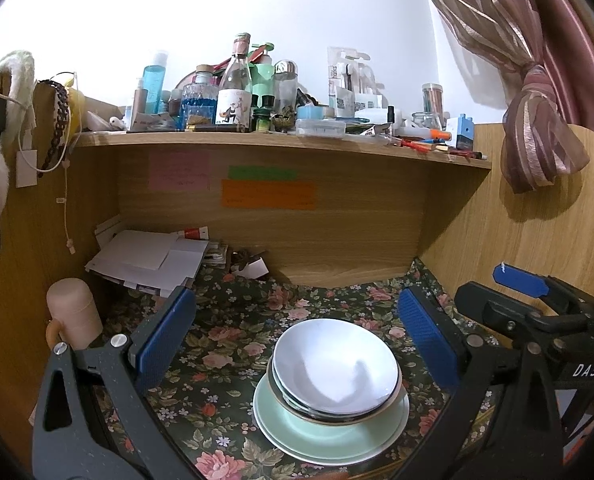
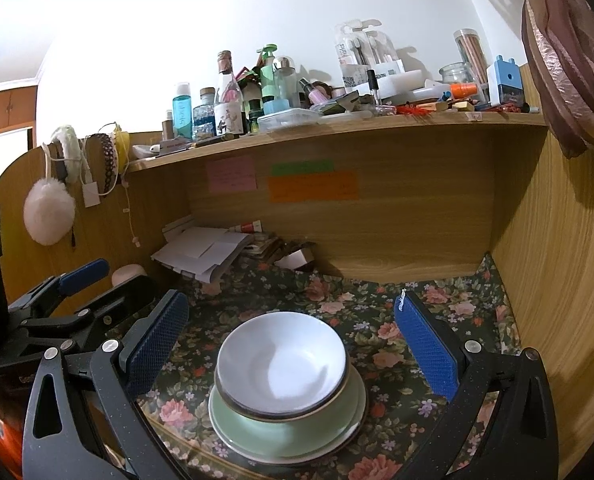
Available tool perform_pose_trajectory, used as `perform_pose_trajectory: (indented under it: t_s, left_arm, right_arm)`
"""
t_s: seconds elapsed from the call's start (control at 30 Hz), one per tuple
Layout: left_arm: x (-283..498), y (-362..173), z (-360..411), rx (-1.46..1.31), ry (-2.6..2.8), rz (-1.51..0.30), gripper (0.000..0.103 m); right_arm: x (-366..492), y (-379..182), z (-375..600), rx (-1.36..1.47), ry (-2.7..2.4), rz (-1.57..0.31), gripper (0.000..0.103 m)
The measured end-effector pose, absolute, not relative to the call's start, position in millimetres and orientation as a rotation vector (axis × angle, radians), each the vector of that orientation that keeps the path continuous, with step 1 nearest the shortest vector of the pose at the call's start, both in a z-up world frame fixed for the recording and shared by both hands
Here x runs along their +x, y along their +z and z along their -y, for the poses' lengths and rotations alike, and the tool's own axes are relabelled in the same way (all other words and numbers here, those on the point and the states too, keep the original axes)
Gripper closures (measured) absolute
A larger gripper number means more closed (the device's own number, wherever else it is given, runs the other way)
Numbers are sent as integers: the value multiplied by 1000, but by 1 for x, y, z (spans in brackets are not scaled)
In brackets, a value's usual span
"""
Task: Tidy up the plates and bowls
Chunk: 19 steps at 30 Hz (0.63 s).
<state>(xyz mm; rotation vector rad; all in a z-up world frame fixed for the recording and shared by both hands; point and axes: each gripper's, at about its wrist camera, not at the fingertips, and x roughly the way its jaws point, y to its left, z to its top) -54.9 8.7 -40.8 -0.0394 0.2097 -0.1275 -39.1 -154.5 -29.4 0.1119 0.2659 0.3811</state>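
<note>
Wood-grain desk alcove, floor covered by a floral cloth [image 1: 225, 364]. Centred on the cloth, near the front edge: pale green plates [image 1: 329, 436], stacked, bearing nested white bowls [image 1: 335, 364] with dark-banded rims; stack apparently complete, upright, round, no long axis. Left gripper [image 1: 295, 340]: jaws spread wide, holding nothing, stack directly ahead and below between its blue pads. Right gripper [image 2: 293, 344]: likewise released and empty, stack centred ahead. Neither touches the crockery; both seem about equally near, left gripper lying to the left of the right one. Pink cylindrical container [image 1: 73, 314], far left.
</note>
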Motion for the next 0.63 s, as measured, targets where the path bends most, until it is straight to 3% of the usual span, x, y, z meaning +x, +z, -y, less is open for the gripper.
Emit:
perform_pose_trajectory:
  t_s: [0.63]
  left_arm:
    - [-40,-47,-12,-45,-137,-247,0]
  right_arm:
    - [-26,-34,155,134,375,-291,0]
